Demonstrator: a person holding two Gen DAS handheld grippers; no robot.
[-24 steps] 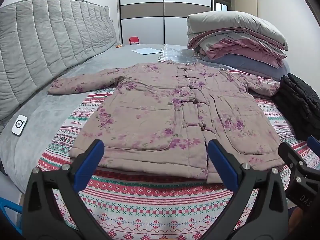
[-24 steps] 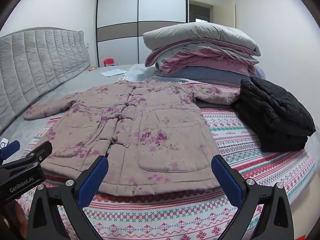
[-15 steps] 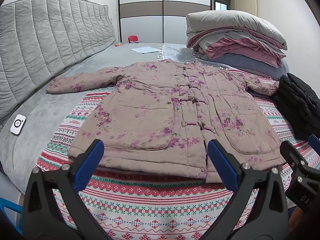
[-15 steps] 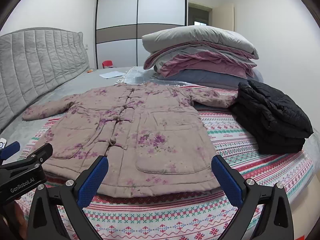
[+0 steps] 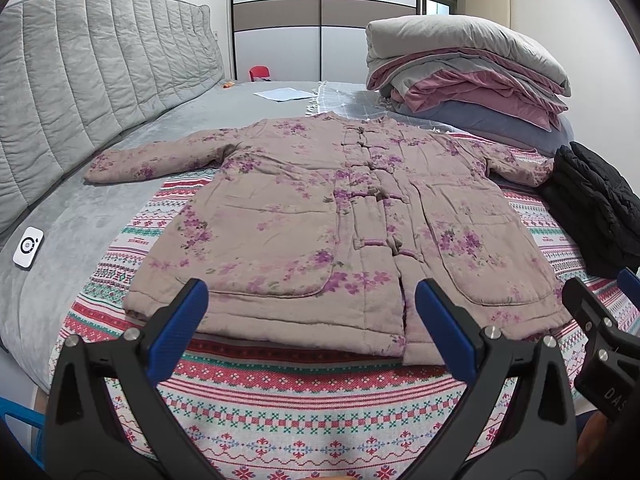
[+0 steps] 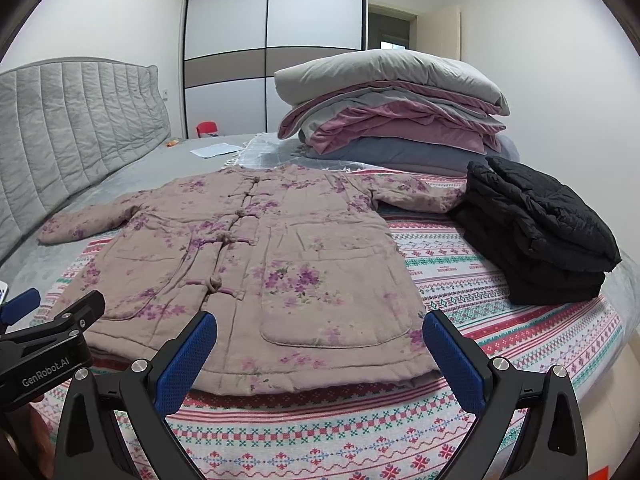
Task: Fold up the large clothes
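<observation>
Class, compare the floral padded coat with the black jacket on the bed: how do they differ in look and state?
The floral coat is dusty pink with purple blossoms; the black jacket is plain black and quilted. The floral coat lies spread flat, sleeves stretched out to both sides; the black jacket is already folded into a thick bundle. The floral coat sits mid-bed in front of both open grippers; the black jacket sits off to the right. Both rest on the patterned blanket.

left hand-held gripper [image 5: 310, 312] and right hand-held gripper [image 6: 320, 342] both gape wide, holding nothing.

The black jacket [image 5: 600, 208], far right of the left claw [image 5: 312, 312], is cut off by the edge.
</observation>
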